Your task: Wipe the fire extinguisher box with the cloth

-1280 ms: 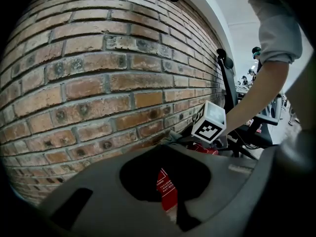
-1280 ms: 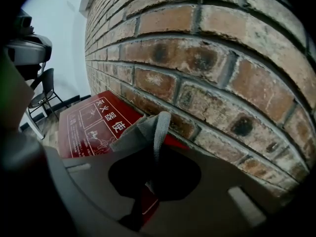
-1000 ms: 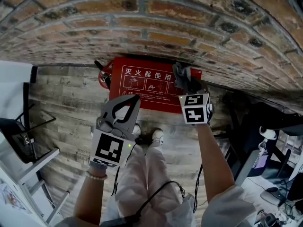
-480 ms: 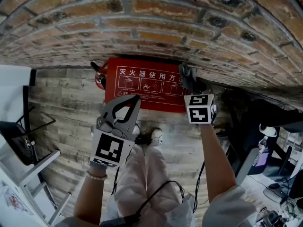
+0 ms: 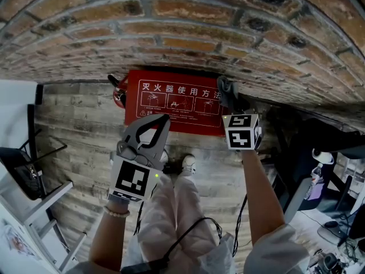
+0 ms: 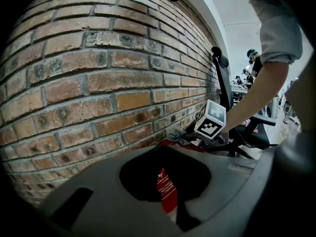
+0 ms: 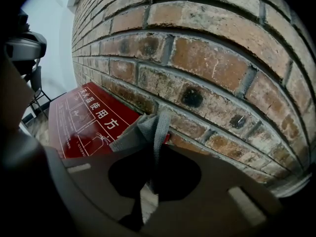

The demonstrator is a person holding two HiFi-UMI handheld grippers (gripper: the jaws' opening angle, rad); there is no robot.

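Brickwork (image 5: 182,33) rises behind the fire extinguisher box (image 5: 171,104), which stands on the plank floor (image 5: 80,124) with its back against the wall's foot. At the box's left end a red and black object (image 5: 120,93) pokes out, too hidden to name. White shelving (image 5: 23,210) stands at far left, and dark furniture (image 5: 308,153) crowds the right. The person's shoes (image 5: 190,164) sit just before the box, with a black cable (image 5: 188,233) trailing over the trousers.

The box is red and oblong, its long axis running along the wall, left to right in the head view. Its printed face, with white characters and small diagrams, is turned upward.

The right gripper (image 5: 234,106) has its jaws pinched on the grey cloth (image 5: 225,90), which is bunched against the box's right end, close to the bricks. Its marker cube (image 5: 242,131) covers the box's near right corner in the head view.

The left gripper (image 5: 164,119) hangs over the floor in front of the box, apart from it, jaws pressed together with nothing between them. In the head view its tips overlap the box's near edge. Through its frame the left gripper view shows only a strip of red.
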